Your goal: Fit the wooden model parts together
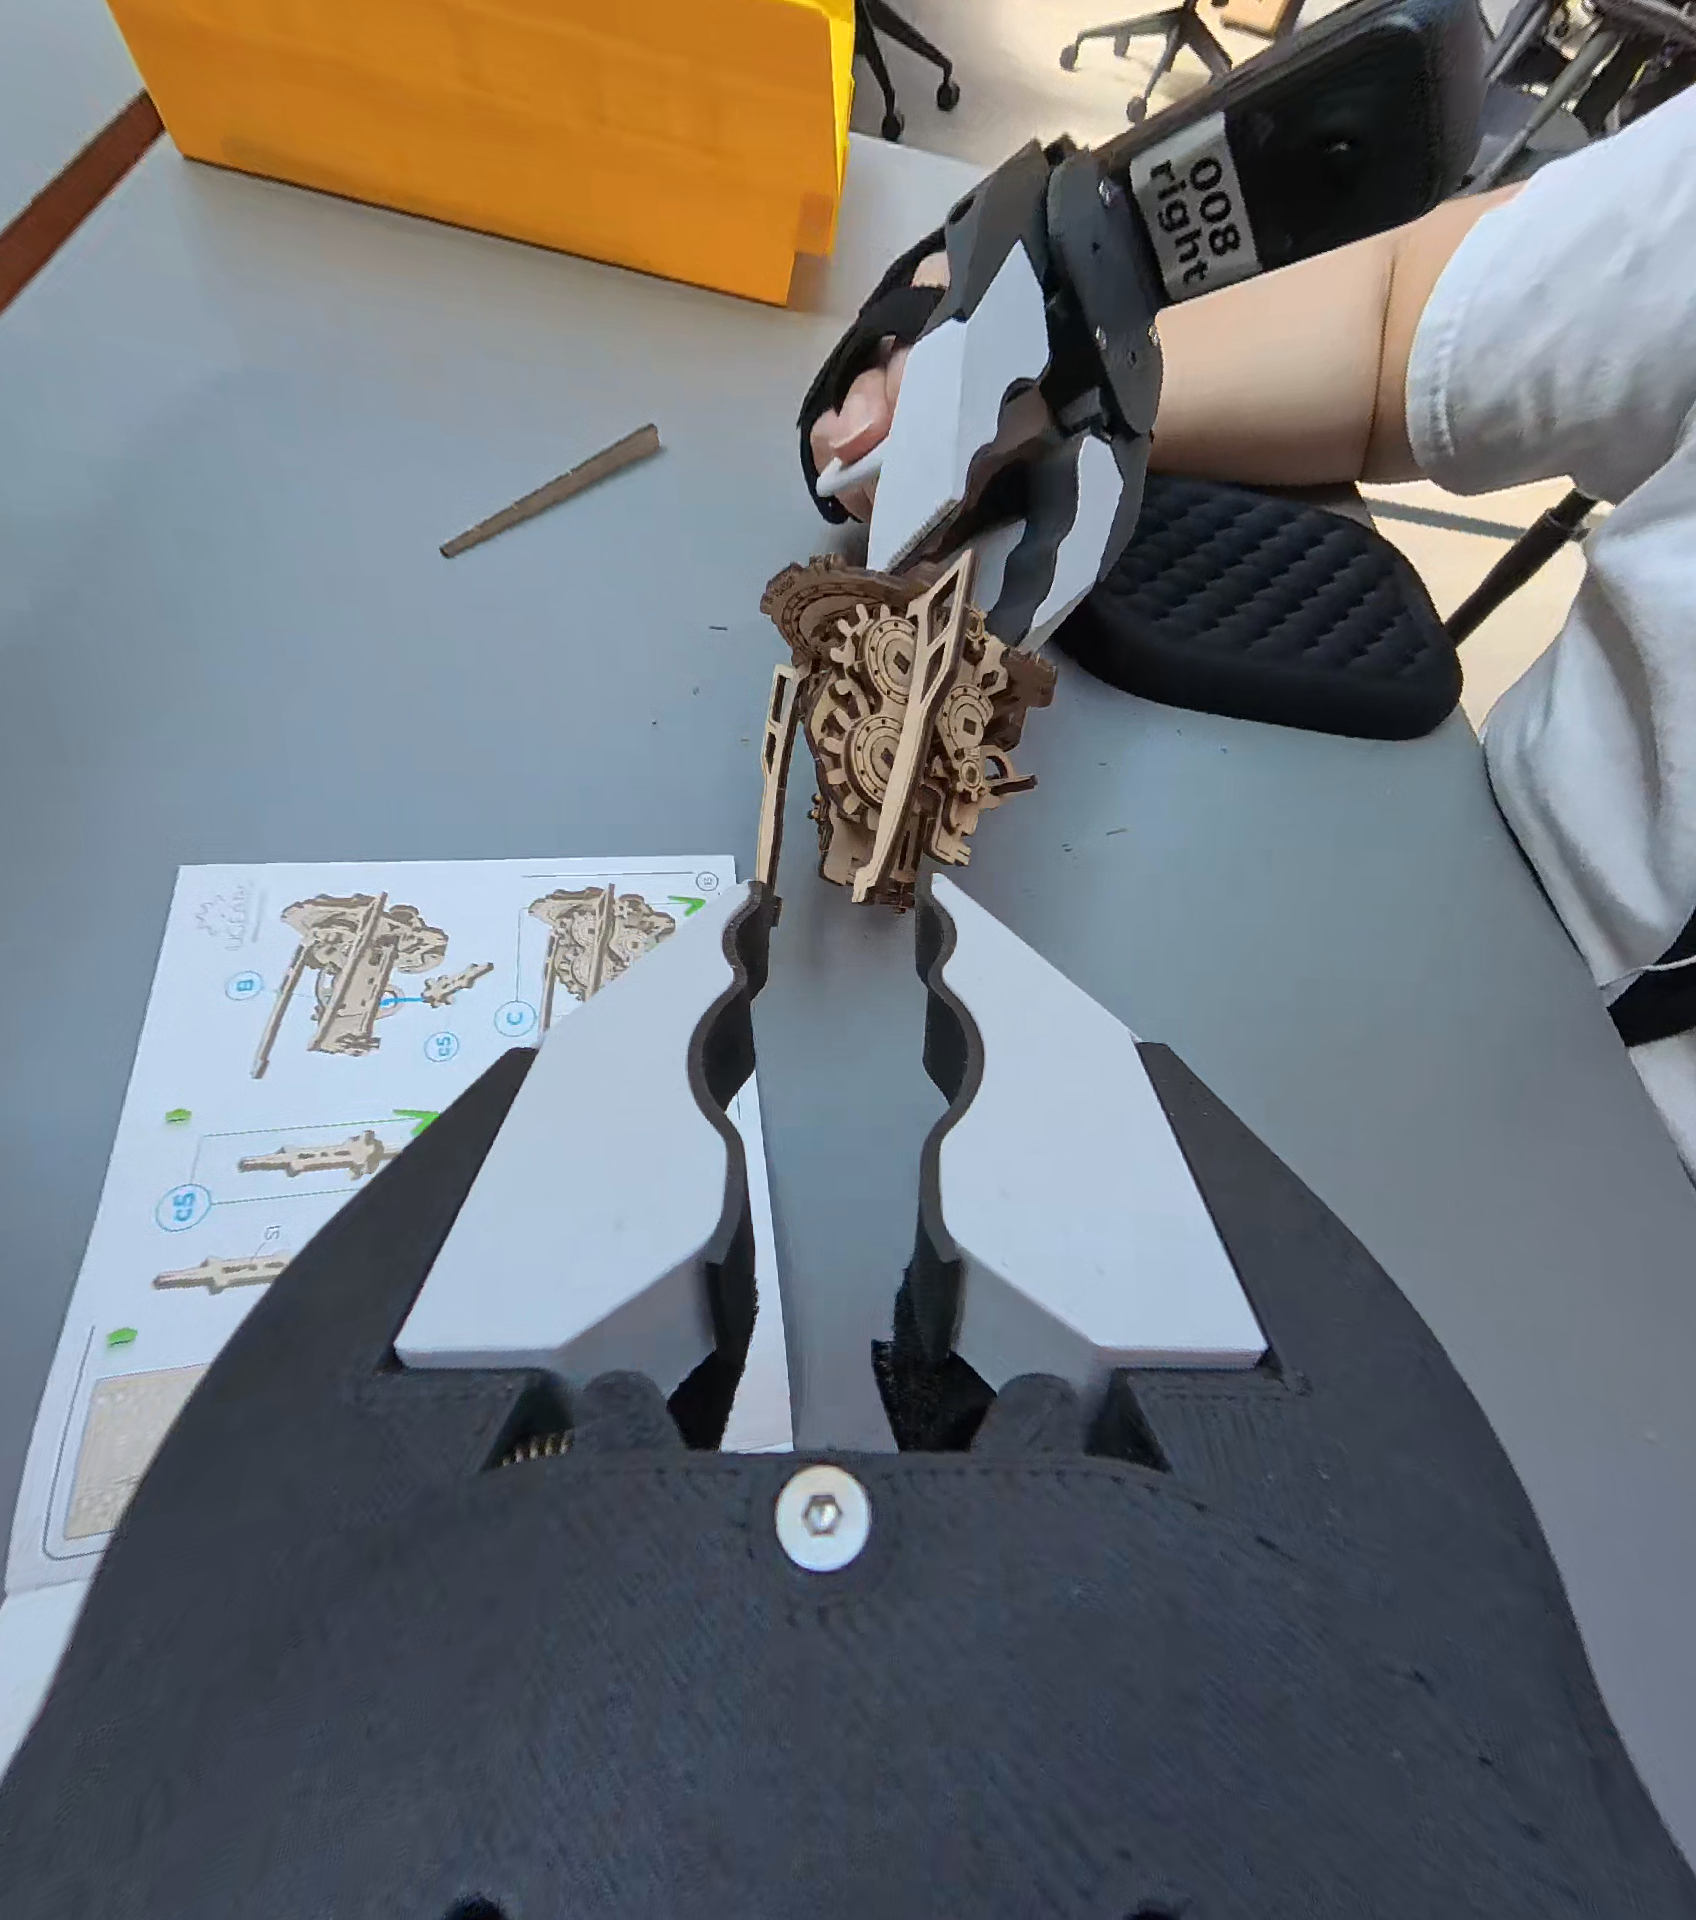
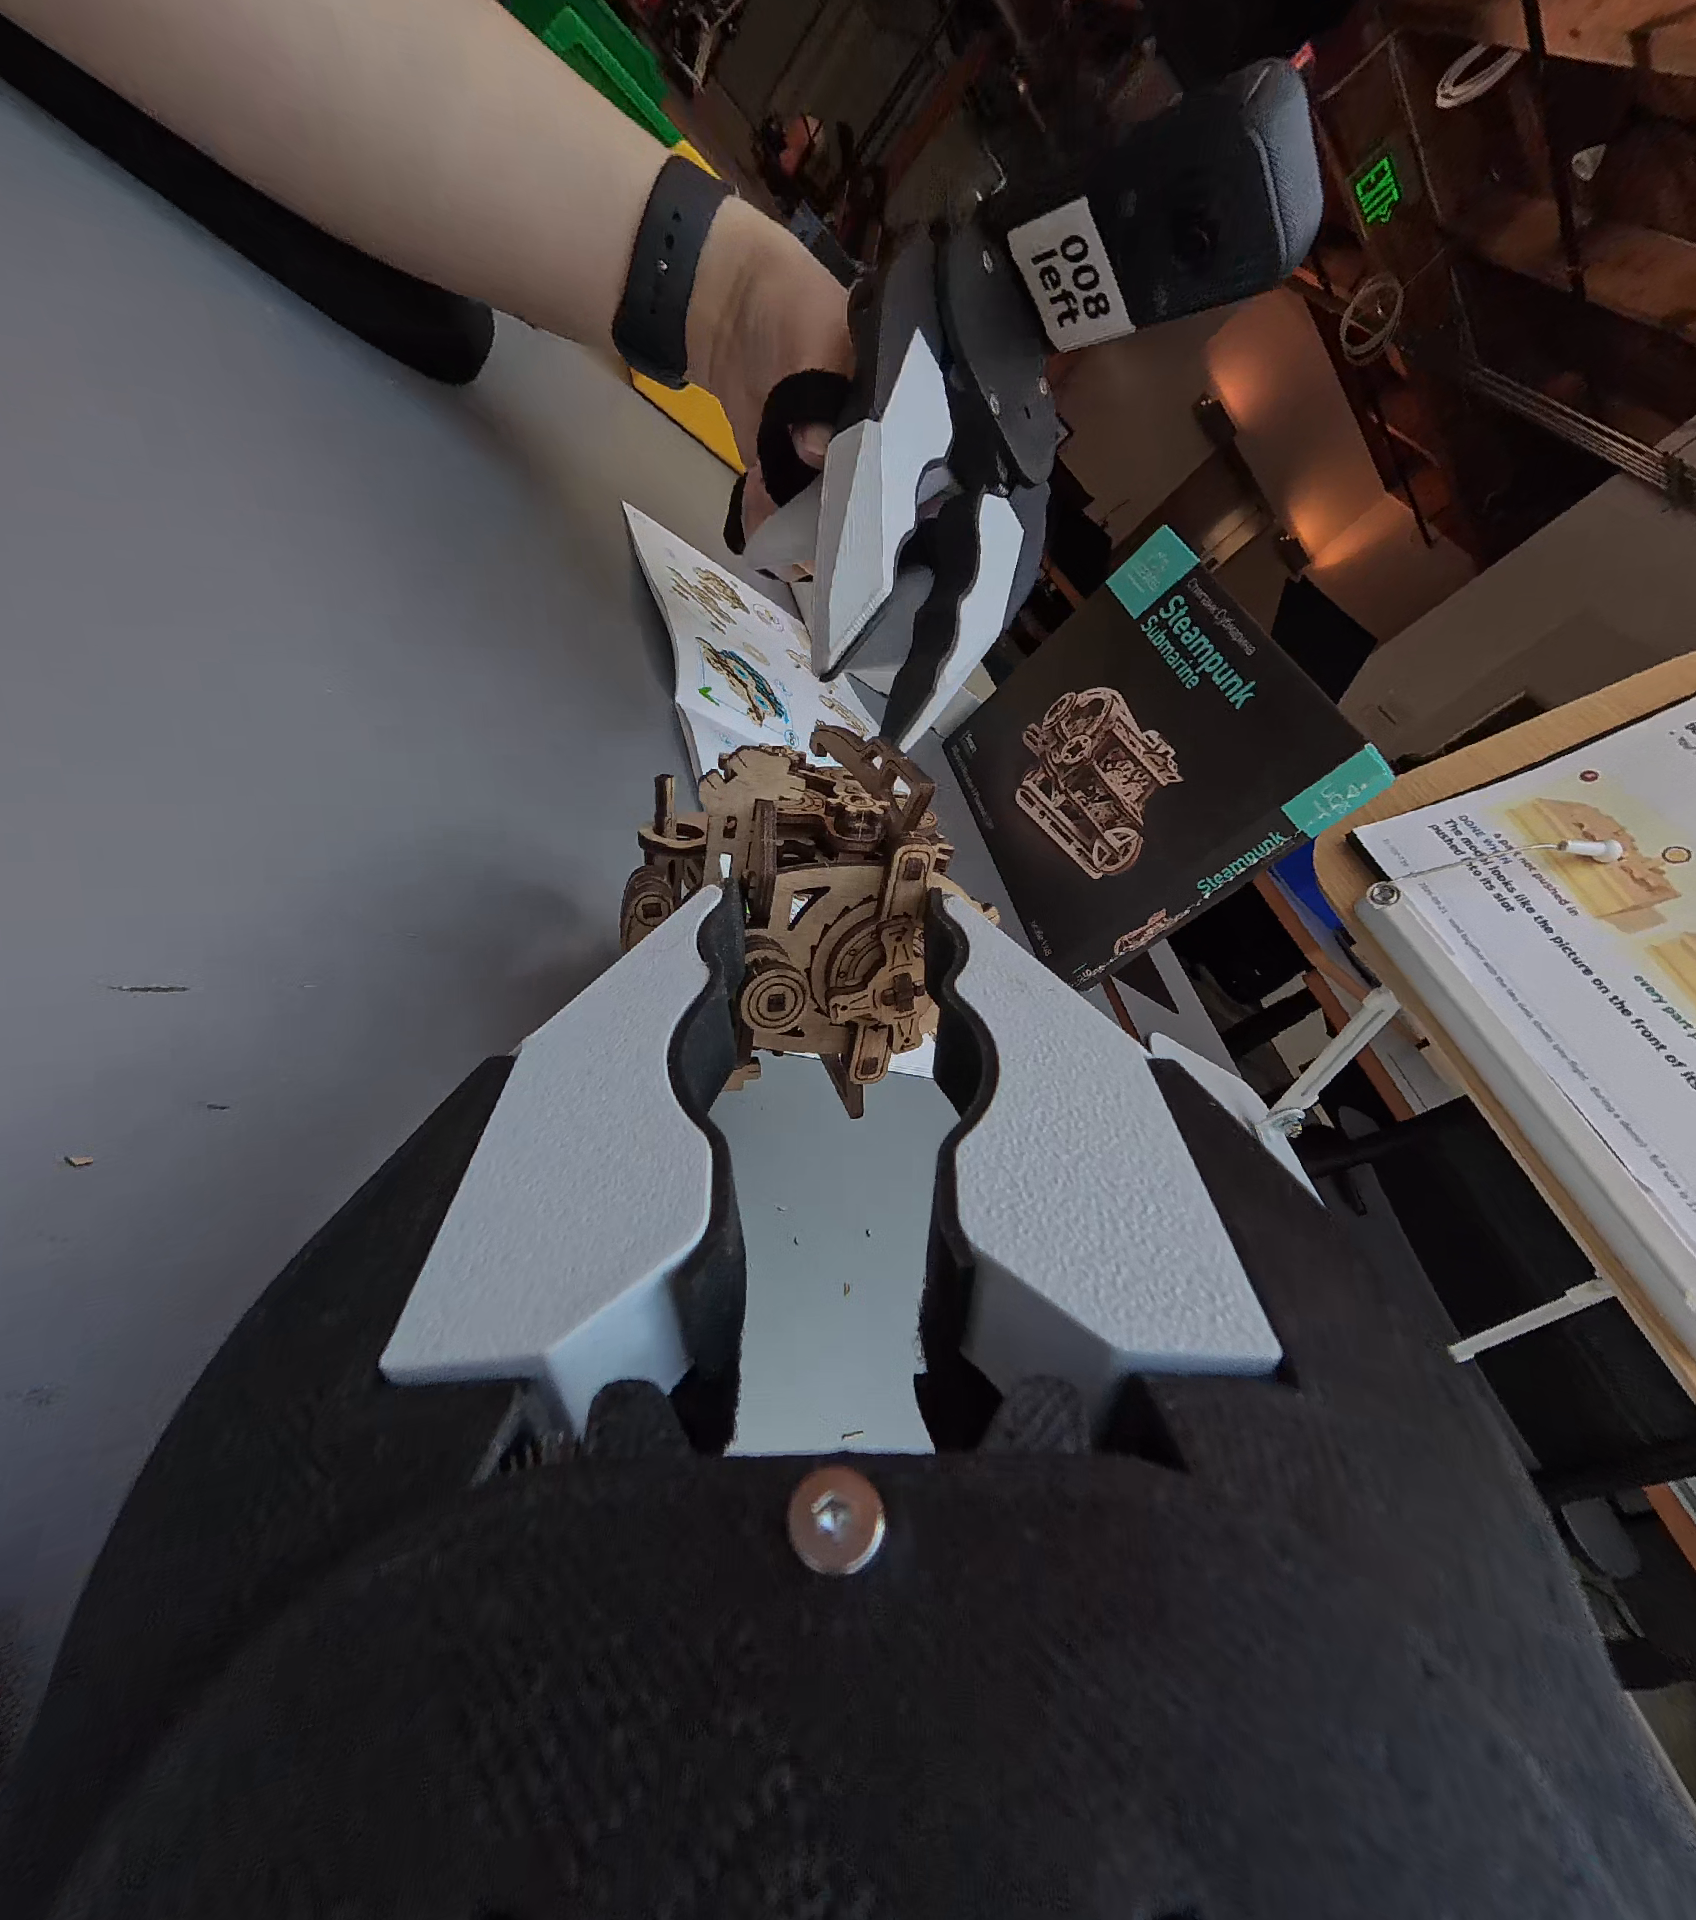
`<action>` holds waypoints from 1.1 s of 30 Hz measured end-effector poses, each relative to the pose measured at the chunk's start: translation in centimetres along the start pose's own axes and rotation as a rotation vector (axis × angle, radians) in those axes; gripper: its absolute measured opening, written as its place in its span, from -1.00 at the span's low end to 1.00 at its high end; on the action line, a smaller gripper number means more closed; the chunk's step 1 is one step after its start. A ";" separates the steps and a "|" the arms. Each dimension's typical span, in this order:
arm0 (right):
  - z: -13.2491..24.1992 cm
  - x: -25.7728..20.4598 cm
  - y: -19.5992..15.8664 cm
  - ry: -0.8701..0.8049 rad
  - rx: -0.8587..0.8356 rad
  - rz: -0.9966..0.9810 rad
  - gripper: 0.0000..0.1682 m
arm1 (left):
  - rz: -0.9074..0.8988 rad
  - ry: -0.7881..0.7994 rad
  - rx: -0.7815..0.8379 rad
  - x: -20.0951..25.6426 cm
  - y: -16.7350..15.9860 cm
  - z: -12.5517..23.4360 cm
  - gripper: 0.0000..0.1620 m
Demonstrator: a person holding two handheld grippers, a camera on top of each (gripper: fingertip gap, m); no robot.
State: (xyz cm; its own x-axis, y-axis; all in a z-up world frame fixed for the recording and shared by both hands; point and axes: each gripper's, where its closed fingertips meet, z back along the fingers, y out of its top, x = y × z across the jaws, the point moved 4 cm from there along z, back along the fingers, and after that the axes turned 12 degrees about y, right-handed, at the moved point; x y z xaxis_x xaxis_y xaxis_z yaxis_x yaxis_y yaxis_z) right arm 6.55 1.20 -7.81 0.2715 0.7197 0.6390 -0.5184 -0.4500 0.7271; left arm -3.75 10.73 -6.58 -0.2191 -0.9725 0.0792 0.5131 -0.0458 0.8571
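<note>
The wooden model (image 2: 823, 966), a cluster of laser-cut gears and frames, hangs above the grey table (image 2: 200, 727). My right gripper (image 2: 833, 925) is shut on it, with one finger on each side. In the left wrist view the model (image 1: 911, 727) hangs from the right gripper (image 1: 958, 592), and a thin wooden strip (image 1: 776, 769) runs down its left side. My left gripper (image 1: 844, 899) is open and empty just in front of the model's lower end. Its left fingertip (image 1: 750, 904) is at the strip's bottom end. In the right wrist view the left gripper (image 2: 870, 696) sits just beyond the model's top.
An open instruction booklet (image 1: 356, 1039) lies on the table left of my left gripper. A thin brown stick (image 1: 553, 488) lies farther out, before a yellow box (image 1: 511, 125). A black padded rest (image 1: 1259, 603) is at the right edge. The black kit box (image 2: 1156, 769) and a printed sheet on a board (image 2: 1602, 935) stand to the right. The left gripper's tips are roughly 8 centimetres from the right gripper's.
</note>
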 end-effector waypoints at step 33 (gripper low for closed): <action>-0.6 -0.4 0.0 0.004 -0.075 0.198 -0.61 | 0.000 -0.080 -0.143 0.2 -3.0 -0.7 -0.83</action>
State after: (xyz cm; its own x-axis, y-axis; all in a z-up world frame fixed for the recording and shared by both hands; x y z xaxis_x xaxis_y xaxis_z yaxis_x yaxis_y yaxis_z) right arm 5.94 1.25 -8.16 0.1553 0.6234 0.7663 -0.6200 -0.5424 0.5670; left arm -4.75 10.49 -9.52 -0.2816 -0.9515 0.1238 0.6243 -0.0837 0.7767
